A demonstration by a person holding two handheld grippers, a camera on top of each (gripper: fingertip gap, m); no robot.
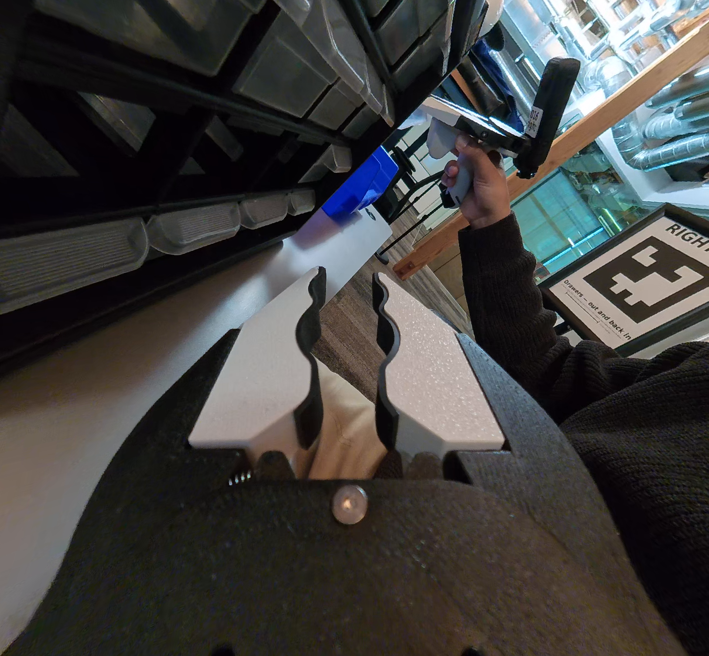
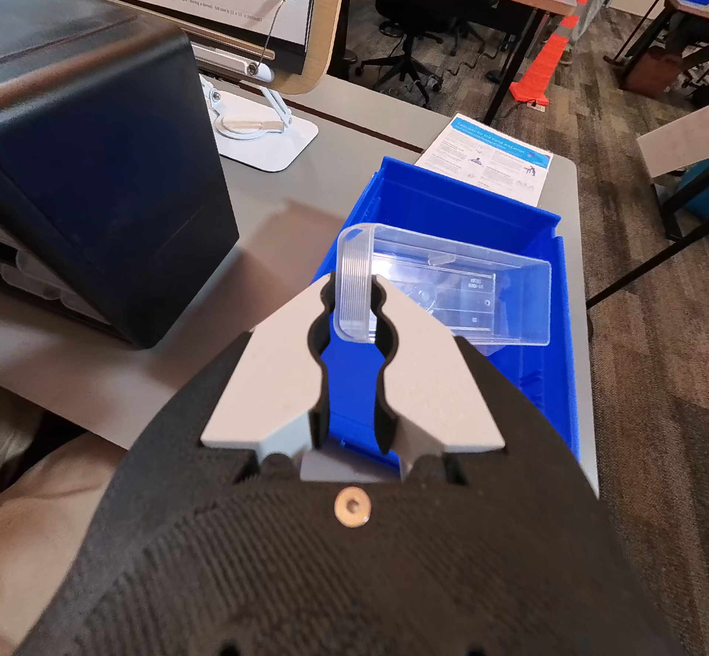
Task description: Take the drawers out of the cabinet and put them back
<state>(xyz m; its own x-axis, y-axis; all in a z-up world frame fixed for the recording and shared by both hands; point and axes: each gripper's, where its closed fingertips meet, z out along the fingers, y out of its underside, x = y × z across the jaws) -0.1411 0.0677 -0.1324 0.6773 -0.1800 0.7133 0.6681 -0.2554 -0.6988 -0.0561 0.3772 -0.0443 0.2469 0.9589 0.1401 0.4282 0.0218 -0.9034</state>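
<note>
Right gripper (image 2: 353,294) clamped on ribbed front of clear drawer (image 2: 460,288), held over blue bin (image 2: 441,200) right of cabinet (image 2: 96,161). Left gripper (image 1: 349,292) empty, jaws apart, near cabinet front. Removal stage apparently underway; most drawers still seated, return pending.

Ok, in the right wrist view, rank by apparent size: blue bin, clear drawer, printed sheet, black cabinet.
1. black cabinet, nearer the camera, so its lead is unsure
2. blue bin
3. clear drawer
4. printed sheet, farthest, partly hidden by the bin
</note>
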